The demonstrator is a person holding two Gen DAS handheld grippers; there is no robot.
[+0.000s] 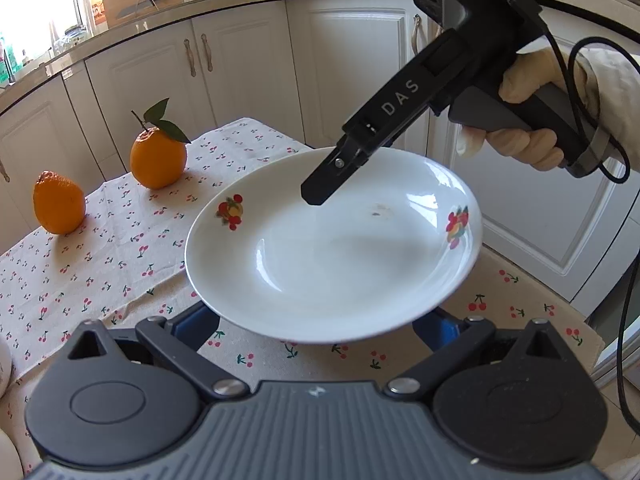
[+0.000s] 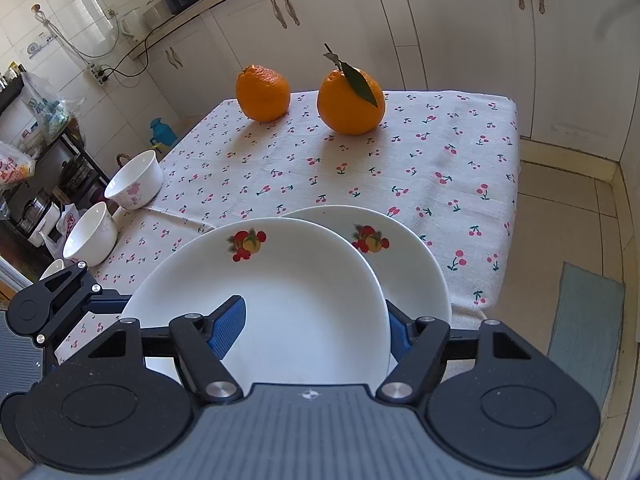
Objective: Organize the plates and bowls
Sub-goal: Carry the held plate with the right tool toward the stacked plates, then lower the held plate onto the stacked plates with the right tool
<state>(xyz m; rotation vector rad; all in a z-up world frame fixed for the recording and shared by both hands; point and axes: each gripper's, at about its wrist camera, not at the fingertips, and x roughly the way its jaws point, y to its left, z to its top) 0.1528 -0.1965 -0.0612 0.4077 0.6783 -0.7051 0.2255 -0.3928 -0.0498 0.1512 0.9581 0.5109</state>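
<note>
A white plate with fruit prints (image 1: 332,248) is held up above the cherry-print tablecloth (image 1: 100,248). In the right wrist view this plate (image 2: 288,292) overlaps a second fruit-print plate (image 2: 408,264) that lies on the table behind it. My right gripper (image 2: 316,328) is wide open, with one blue pad (image 2: 228,328) over the plate's inner face and the other at its right rim. My left gripper (image 1: 316,324) is under the plate, its blue fingers (image 1: 196,326) spread wide beneath the rim. Two white bowls (image 2: 136,182) (image 2: 90,238) stand at the table's left edge.
Two oranges (image 2: 262,92) (image 2: 350,102) sit at the far end of the table. White kitchen cabinets (image 2: 460,20) surround the table. The table's right edge drops to a tiled floor with a mat (image 2: 584,320).
</note>
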